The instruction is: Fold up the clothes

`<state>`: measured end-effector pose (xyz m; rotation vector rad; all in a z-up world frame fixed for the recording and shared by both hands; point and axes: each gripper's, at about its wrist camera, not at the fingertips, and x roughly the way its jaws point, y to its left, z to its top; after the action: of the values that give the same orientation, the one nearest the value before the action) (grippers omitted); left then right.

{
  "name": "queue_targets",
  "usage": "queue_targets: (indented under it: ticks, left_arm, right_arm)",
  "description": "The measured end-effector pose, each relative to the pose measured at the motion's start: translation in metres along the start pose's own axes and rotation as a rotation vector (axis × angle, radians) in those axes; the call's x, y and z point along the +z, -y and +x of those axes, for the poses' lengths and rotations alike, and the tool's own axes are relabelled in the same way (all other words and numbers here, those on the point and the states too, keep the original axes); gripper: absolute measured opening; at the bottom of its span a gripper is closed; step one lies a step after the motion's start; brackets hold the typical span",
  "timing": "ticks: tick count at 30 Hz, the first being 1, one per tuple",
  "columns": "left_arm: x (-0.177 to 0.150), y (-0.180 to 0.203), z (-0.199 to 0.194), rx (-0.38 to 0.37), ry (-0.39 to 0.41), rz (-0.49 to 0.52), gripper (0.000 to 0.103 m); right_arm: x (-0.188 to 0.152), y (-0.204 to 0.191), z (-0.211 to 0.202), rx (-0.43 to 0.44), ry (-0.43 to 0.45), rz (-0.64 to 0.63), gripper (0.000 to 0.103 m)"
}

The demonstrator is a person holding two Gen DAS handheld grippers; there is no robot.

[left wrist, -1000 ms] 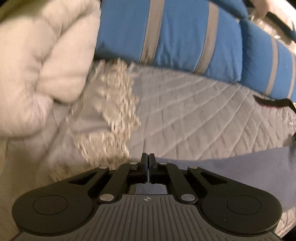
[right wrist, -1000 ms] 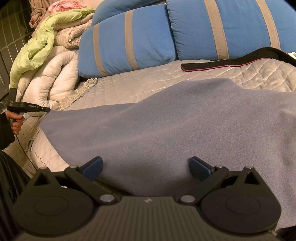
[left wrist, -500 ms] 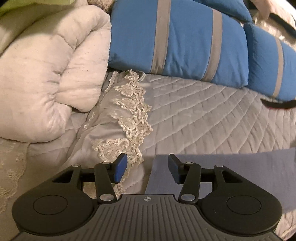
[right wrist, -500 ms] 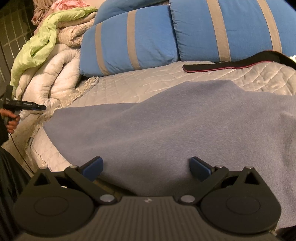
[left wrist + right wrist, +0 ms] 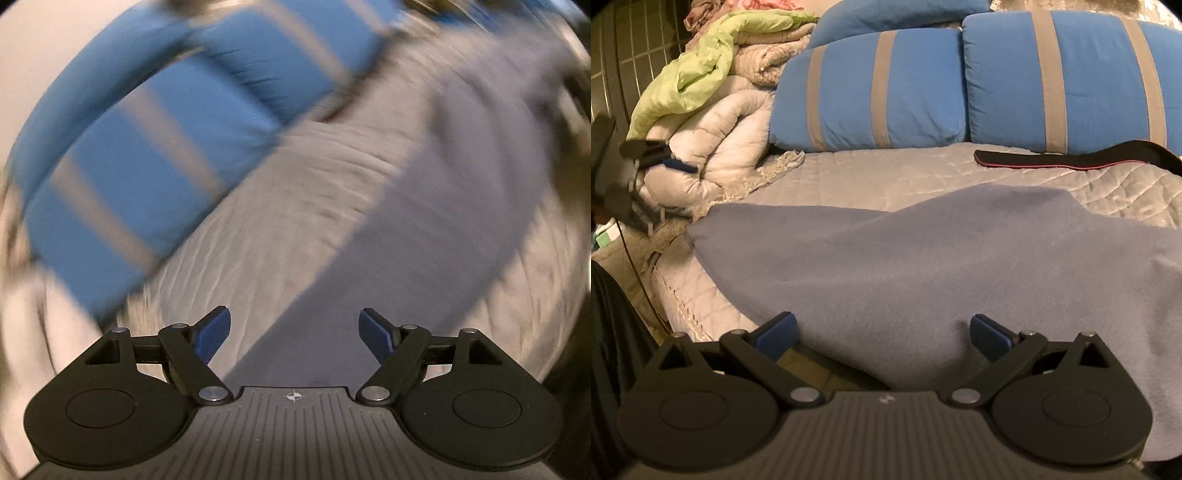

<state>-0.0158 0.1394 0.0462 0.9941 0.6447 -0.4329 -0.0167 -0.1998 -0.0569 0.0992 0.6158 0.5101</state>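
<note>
A blue-grey fleece cloth (image 5: 923,258) lies spread on the quilted bed (image 5: 886,177), its near edge hanging over the bed's front. My right gripper (image 5: 882,328) stands open just over that near edge, its pads wide apart and pressing nothing. In the blurred, tilted left wrist view, my left gripper (image 5: 295,325) has its jaws opening, with nothing between them. The cloth (image 5: 424,221) runs as a band below and ahead of it. From the right wrist view, the left gripper (image 5: 677,194) hangs rolled on its side off the cloth's left corner.
Two blue pillows with grey stripes (image 5: 871,88) stand along the back. A rolled white duvet (image 5: 716,147) under a green blanket (image 5: 701,70) fills the back left. A black band with a red edge (image 5: 1052,158) lies on the quilt. A person's dark clothing (image 5: 613,332) is at left.
The left gripper went from shut on the cloth's corner to open, let the corner drop on the bed, then swung away and rolled sideways. The right gripper stayed still and open.
</note>
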Motion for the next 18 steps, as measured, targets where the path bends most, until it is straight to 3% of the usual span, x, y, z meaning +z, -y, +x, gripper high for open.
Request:
queue_targets:
  ticks: [2, 4, 12, 14, 18]
  left_arm:
    - [0.002, 0.03, 0.005, -0.012, -0.03, 0.169, 0.076]
    - [0.002, 0.051, 0.008, -0.047, -0.044, 0.248, 0.076]
    - [0.007, 0.069, 0.022, -0.056, -0.08, 0.245, 0.073]
    - [0.008, 0.071, 0.024, -0.048, -0.09, 0.258, 0.066]
    - [0.008, 0.074, 0.029, -0.052, -0.124, 0.295, 0.031]
  right_arm:
    - [0.001, 0.002, -0.002, 0.001, 0.008, 0.012, 0.103]
    - [0.002, 0.004, -0.003, 0.004, 0.013, 0.022, 0.103]
    - [0.002, 0.0, -0.003, 0.018, 0.007, -0.004, 0.103]
    - [0.001, -0.001, -0.002, 0.021, 0.004, -0.011, 0.103]
    - [0.001, -0.001, -0.001, 0.022, -0.002, -0.011, 0.103]
